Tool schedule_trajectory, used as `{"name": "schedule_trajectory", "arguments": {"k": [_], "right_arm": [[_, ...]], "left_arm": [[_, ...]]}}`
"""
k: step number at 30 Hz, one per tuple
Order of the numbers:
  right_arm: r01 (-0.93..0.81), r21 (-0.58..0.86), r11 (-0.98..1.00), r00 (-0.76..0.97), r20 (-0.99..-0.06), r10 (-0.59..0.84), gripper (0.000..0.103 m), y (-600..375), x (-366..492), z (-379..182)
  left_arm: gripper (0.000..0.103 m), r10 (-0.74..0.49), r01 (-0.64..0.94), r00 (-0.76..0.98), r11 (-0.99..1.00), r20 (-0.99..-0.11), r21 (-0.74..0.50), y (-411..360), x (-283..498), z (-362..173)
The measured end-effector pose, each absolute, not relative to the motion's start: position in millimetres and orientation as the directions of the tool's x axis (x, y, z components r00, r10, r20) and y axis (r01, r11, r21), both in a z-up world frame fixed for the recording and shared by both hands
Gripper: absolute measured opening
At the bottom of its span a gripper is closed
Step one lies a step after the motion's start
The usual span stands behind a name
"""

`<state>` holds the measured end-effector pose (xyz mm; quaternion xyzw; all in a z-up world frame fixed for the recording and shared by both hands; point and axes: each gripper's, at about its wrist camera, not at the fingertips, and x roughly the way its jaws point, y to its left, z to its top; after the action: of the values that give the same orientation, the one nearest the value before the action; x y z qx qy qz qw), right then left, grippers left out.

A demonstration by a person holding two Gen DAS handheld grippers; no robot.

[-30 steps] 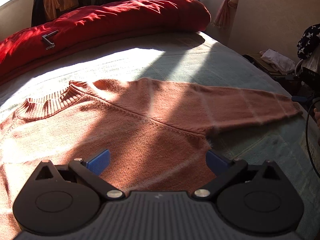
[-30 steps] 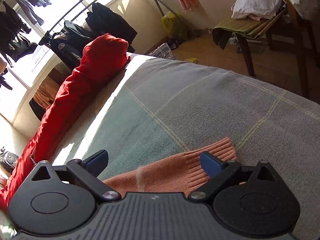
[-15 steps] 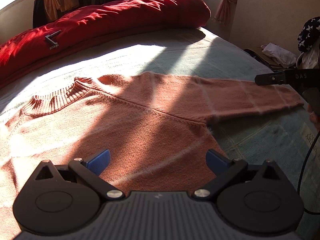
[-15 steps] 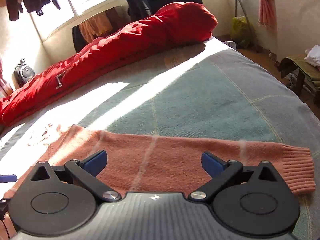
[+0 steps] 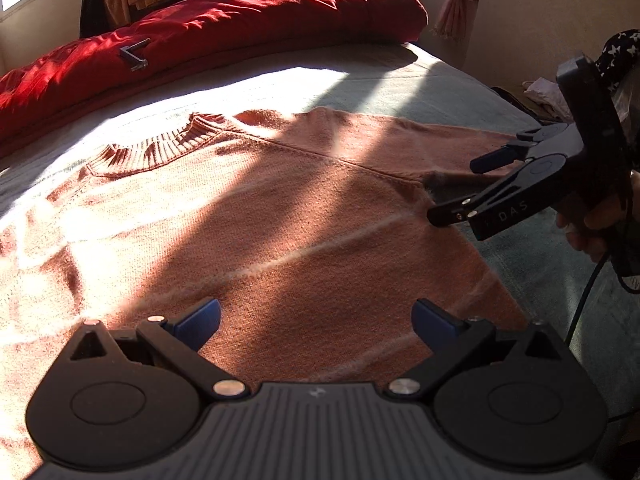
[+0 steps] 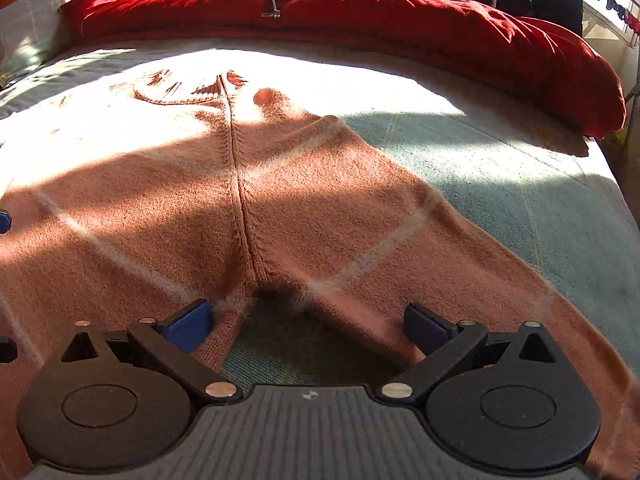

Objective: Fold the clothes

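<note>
Nearest the spread jaws of the left gripper (image 5: pixel 316 318), nothing is held; the lower body of the salmon sweater (image 5: pixel 280 216) lies flat between and just beyond its blue pads (image 5: pixel 200 316). The jaws of the right gripper (image 6: pixel 306 322) are likewise spread and empty, and the sweater's underarm notch (image 6: pixel 276 292) is framed between them, the side edge under the one jaw and the sleeve (image 6: pixel 460 248) running out past the other. The step in hand is judged to be the first fold of the sleeve side, and it is best done if the knit is pinched right at the armpit and low on the side, both layers being taken together, so that the seam (image 6: pixel 240 184) can be carried over straight and no bedcover is caught. Beyond the jaws, the ribbed collar (image 5: pixel 156 148) is seen in hard sunlight. The sweater is spread on a pale green bedcover (image 6: pixel 500 168), and farther off a red duvet (image 5: pixel 240 16) is rolled along the bed's far edge, with dark clothes hung by the window behind
</note>
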<state>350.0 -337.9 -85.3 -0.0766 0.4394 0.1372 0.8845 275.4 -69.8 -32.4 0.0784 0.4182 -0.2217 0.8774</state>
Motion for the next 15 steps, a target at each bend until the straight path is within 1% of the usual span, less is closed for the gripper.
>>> {"name": "schedule_trajectory", "arguments": {"k": [4, 6, 9, 12, 14, 15], "right_arm": [[-0.225, -0.003, 0.974, 0.623, -0.769, 0.142, 0.103, -358, 319, -58], [-0.179, 0.006, 0.984, 0.648, -0.752, 0.122, 0.103, -365, 303, -47], [-0.108, 0.033, 0.994, 0.668, -0.738, 0.097, 0.103, -372, 282, -37], [-0.06, 0.044, 0.997, 0.673, -0.736, 0.073, 0.103, -375, 262, -32], [-0.033, 0.034, 0.999, 0.673, -0.738, 0.048, 0.103, -375, 251, -30], [-0.018, 0.025, 1.0, 0.674, -0.738, 0.031, 0.103, -375, 247, -28]], "left_arm": [[0.101, -0.311, 0.402, 0.588, 0.914, -0.746, -0.064, -31, 302, -24], [0.101, -0.339, 0.365, 0.59, 0.921, -0.732, -0.132, -5, 327, -26], [0.101, -0.405, 0.285, 0.54, 0.913, -0.738, -0.293, 30, 367, -45], [0.101, -0.421, 0.241, 0.512, 0.907, -0.749, -0.345, 49, 391, -67], [0.101, -0.446, 0.217, 0.508, 0.894, -0.737, -0.392, 61, 399, -77], [0.101, -0.473, 0.2, 0.51, 0.878, -0.719, -0.436, 70, 402, -79]]}}
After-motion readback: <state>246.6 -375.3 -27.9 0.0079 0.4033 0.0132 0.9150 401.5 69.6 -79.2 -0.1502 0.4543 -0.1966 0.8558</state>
